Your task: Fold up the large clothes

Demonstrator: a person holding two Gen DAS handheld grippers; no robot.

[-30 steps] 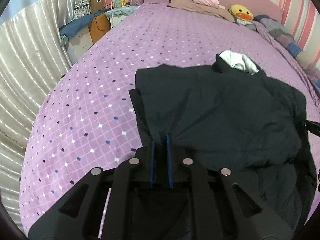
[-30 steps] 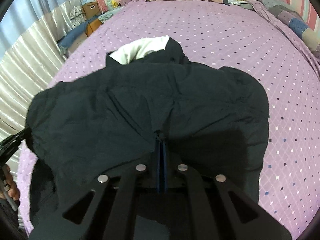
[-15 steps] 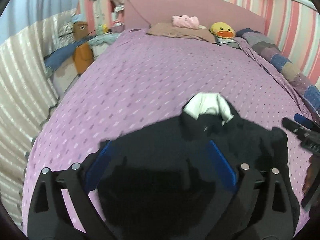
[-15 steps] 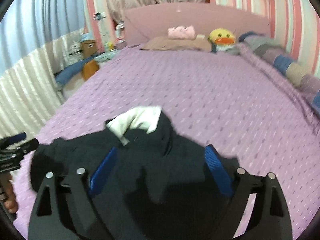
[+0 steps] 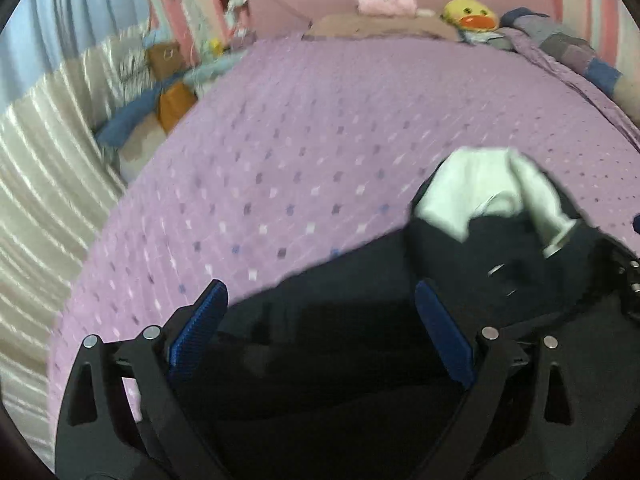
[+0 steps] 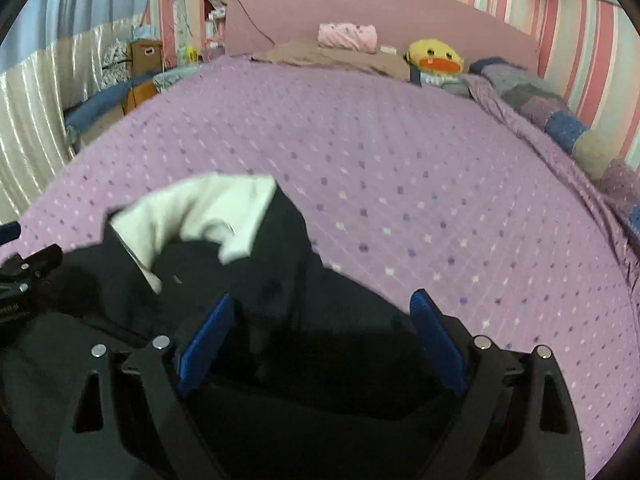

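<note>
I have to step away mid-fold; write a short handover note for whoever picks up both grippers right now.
Left gripper: open, nothing pinched, over the dark garment.
Right gripper: open, empty, over the same garment.
Things: the garment lies bunched at the near end of the purple bedspread, its white lining showing at the far edge.
Done: not laid out neatly; folds cannot be counted.
Left: regrip the edges, smooth, finish folding.

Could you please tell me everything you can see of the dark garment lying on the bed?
The dark garment is black or very dark navy, of thin, wrinkled woven-looking cloth, with a white lining turned out at its far end. It lies loosely bunched on the purple patterned bedspread, near the bed's foot. Both hand-held grippers, the left hand-held gripper and the right hand-held gripper, hang over it with jaws wide apart; neither grips the cloth.
</note>
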